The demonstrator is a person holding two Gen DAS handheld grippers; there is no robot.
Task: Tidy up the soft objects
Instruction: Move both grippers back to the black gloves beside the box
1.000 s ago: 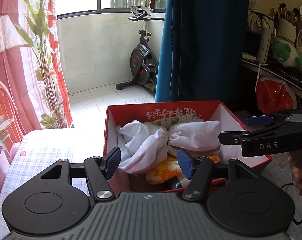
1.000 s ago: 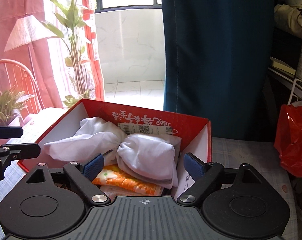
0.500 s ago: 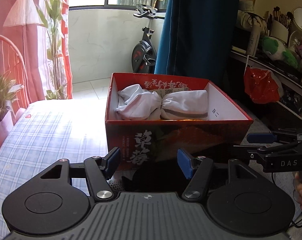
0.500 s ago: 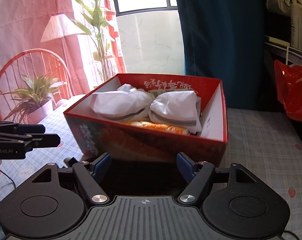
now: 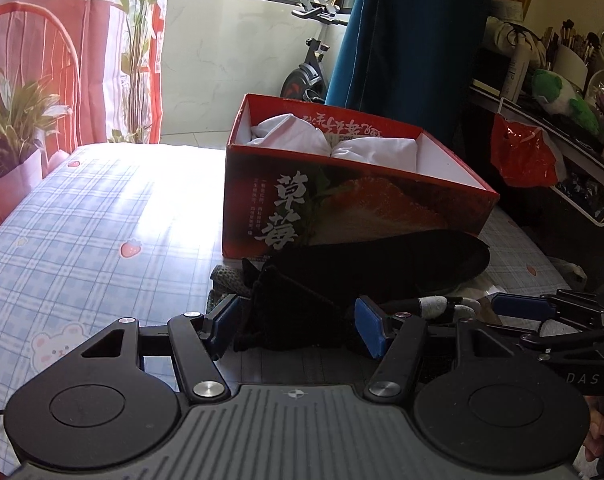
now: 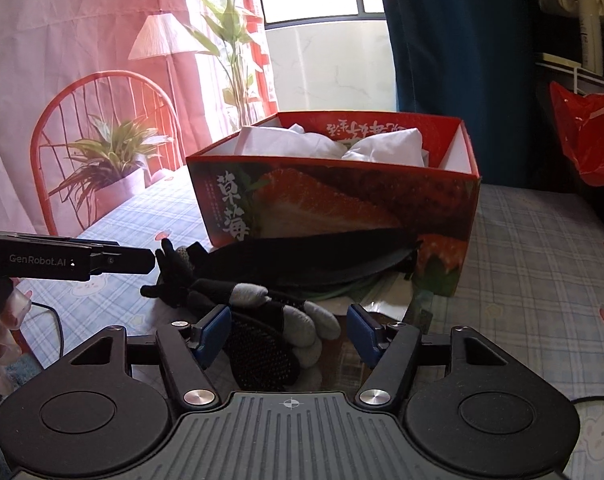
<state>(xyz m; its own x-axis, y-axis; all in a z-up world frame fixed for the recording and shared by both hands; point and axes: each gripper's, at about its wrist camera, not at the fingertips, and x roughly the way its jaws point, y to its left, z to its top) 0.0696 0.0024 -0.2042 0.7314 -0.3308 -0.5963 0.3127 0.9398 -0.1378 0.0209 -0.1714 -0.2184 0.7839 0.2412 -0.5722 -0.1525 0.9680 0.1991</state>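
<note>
The red box (image 5: 358,216) carries large white characters "草莓" on its front face; smaller lines beside them are illegible. Print on the inner back wall appears inverted, unreadable. The right gripper (image 5: 558,320) reads "DAS". The left gripper (image 6: 113,259) reads "GenRobot.AI".

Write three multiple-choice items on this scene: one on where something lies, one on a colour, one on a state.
1. Where does the black insole lie?
A. inside the box
B. on the checked cloth against the box's front
C. on the chair

2. What colour is the bundle in the red box?
A. white
B. green
C. black

3. How is the glove with grey fingertips?
A. pinched by both pads
B. hanging in the air
C. lying between the right gripper pads, not clamped

Answers: B, it leans along the box's front wall; A, white fabric shows above the rim; C, the closing jaws have gaps beside it.
</note>
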